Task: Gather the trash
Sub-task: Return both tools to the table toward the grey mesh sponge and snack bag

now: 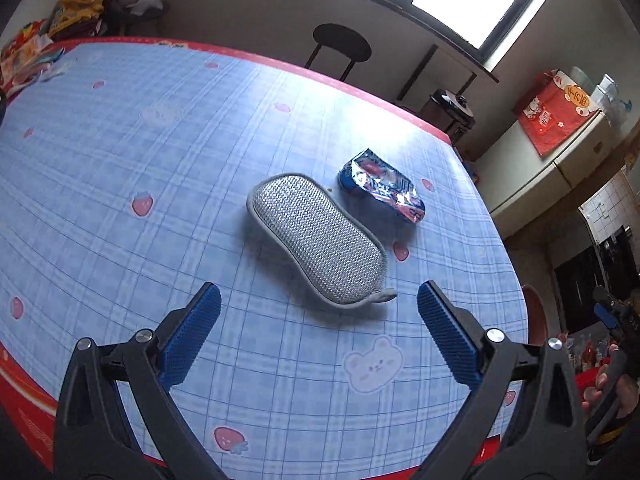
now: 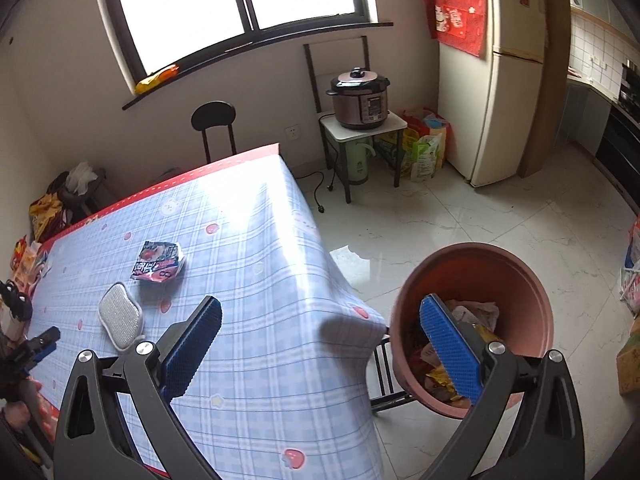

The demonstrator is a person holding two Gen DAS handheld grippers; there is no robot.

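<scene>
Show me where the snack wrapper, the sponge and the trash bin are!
snack wrapper point(image 1: 382, 186): left wrist view, middle of crinkled foil.
sponge point(image 1: 318, 240): left wrist view, centre of silver mesh.
trash bin point(image 2: 532, 276): right wrist view, inner wall.

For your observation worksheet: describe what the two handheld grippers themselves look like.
Both match: the left gripper and right gripper have black, triangular cut-out arms with silver round bolts, ending in flat rectangular fingers faced with ribbed blue pads. No cables or markings show.

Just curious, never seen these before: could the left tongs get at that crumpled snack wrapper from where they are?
Probably yes. The left tongs are open and empty, but the grey sponge lies between them and the wrapper, so they would likely reach over or around it.
</scene>
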